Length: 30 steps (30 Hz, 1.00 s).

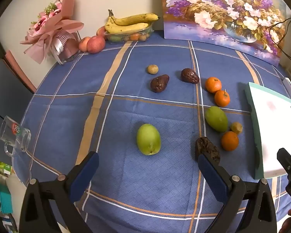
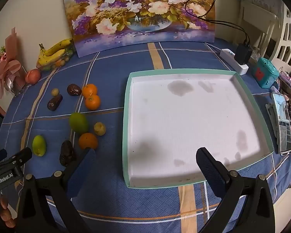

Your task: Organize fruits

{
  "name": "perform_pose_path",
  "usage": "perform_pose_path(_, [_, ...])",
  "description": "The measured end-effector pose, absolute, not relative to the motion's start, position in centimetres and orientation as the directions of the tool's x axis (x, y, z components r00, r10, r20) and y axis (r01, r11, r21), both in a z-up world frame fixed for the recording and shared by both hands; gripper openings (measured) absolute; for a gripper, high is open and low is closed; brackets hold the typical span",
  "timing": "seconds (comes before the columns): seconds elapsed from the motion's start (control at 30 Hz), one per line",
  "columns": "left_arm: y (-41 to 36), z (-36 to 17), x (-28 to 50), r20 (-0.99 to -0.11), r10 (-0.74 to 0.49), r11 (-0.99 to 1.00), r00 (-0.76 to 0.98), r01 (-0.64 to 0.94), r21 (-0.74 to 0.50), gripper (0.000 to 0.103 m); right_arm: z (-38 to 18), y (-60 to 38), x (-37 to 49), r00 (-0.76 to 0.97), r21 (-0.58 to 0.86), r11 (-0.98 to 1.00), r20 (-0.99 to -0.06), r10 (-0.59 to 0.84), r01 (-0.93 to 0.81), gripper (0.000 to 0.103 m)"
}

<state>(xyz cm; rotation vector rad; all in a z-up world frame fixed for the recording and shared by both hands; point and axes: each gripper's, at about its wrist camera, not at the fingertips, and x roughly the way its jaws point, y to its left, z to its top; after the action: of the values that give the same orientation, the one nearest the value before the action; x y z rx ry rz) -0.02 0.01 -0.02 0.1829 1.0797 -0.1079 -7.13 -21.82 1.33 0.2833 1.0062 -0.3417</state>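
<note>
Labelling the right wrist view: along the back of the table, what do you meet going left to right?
Pink wrapped bouquet → red apple → yellow bananas → flower painting → white power strip → teal box.

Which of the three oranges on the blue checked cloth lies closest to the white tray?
The lone round orange beside the small yellowish fruit; the other two oranges sit together farther from the tray.

In the left wrist view the tray [image 1: 251, 104] at the table's right edge runs out of the picture, and the left gripper's finger [image 1: 213, 171] covers the near end of a dark wrinkled fruit [image 1: 206, 147]. Fruit in the clear container [image 1: 130, 36] under the bananas [image 1: 130, 22] at the far edge is too small to name.
</note>
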Motion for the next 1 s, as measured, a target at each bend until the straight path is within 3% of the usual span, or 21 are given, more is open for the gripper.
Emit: perform_pose_path(1.0, [-0.2, 0.9, -0.1, -0.873, 0.03, 0.978, 0.487, 0.168, 0.128, 0.103, 2.0, -21.4, -7.4, 0.52, 0.116, 0.915, -0.847, -0.112, 0.386, 0.103])
